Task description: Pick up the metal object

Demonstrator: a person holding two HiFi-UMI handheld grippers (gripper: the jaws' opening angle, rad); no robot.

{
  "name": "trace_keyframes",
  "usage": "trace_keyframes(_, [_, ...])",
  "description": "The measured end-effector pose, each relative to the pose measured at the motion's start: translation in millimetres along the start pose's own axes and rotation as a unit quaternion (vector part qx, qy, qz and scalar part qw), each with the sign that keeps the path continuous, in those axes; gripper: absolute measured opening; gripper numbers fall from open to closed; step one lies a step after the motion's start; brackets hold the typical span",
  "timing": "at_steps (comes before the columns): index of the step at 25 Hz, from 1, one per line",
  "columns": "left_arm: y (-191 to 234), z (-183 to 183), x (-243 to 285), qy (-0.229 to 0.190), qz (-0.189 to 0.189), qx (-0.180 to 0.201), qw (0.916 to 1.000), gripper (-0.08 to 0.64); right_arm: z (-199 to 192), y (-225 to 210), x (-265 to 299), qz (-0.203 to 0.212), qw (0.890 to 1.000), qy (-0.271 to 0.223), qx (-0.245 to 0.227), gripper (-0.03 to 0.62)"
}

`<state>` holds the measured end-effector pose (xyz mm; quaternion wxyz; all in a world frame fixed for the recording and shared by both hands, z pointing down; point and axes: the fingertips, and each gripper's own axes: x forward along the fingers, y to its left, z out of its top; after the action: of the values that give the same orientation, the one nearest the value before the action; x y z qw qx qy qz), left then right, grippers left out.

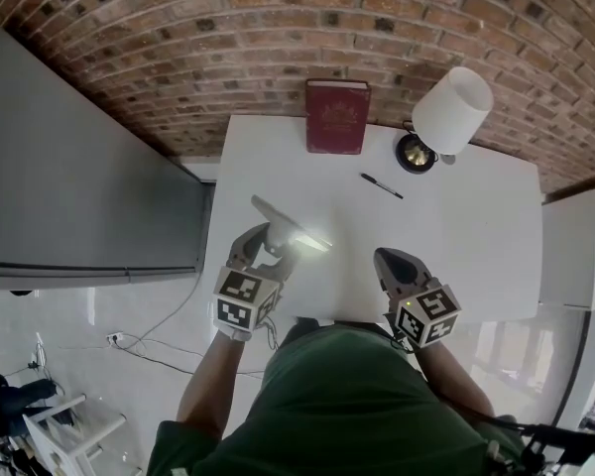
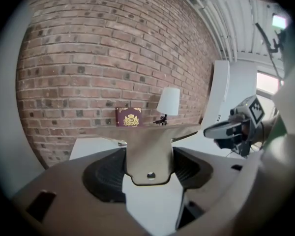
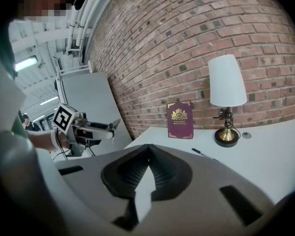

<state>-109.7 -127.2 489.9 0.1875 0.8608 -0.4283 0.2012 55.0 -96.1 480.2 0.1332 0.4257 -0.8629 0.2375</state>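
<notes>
The pick-up looks done: the left gripper (image 1: 266,248) pinches the T-shaped metal bracket (image 2: 150,149) by its stem, apparently clear of the white table (image 1: 476,236). At its 3 o'clock the right gripper (image 1: 390,264) hangs empty, jaws pressed together.

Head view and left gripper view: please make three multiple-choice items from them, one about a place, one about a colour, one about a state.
1. Where does the dark red hardback book stand?
A. at the far edge of the white table, by the brick wall
B. at the table's near edge
C. at the table's middle

2. Which colour is the shade of the brass-footed lamp?
A. black
B. white
C. green

3. What is the state of the left gripper?
A. open, empty
B. shut on the flat T-shaped grey metal object
C. shut, empty

Answers:
1 A, the book stands right by the bricks.
2 B, the shade shows white in both views.
3 B, the object's stem sits clamped between the jaws.
</notes>
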Motion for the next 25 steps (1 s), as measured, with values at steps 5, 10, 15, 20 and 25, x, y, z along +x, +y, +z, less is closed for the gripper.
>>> trace_keyframes(5, [-10.5,44.5,-16.3,-0.07,-0.018,-0.014,0.9973,0.281,-0.3,-1.2,-0.3,0.0,1.0,-0.001,0.003,0.003])
trace_keyframes(10, [-33.2,80.0,-31.9,-0.13,-0.071,-0.027,0.9887,0.281,8.3,-7.4,-2.5,-0.019,1.0,-0.015,-0.007,0.002])
trace_keyframes(15, [-40.0,95.3,-39.1,-0.152,-0.079,-0.016,0.9851,0.281,30.3,-14.1,-10.9,-0.048,0.996,-0.067,-0.021,0.002])
trace_keyframes(20, [-37.8,96.0,-39.1,-0.156,-0.076,-0.027,0.9844,0.281,46.5,-17.6,-18.8,-0.053,0.993,-0.105,-0.02,0.002])
trace_keyframes(25, [-37.3,95.0,-40.0,-0.156,-0.085,-0.038,0.9833,0.281,52.4,-8.8,-19.5,-0.033,0.992,-0.118,-0.021,0.002])
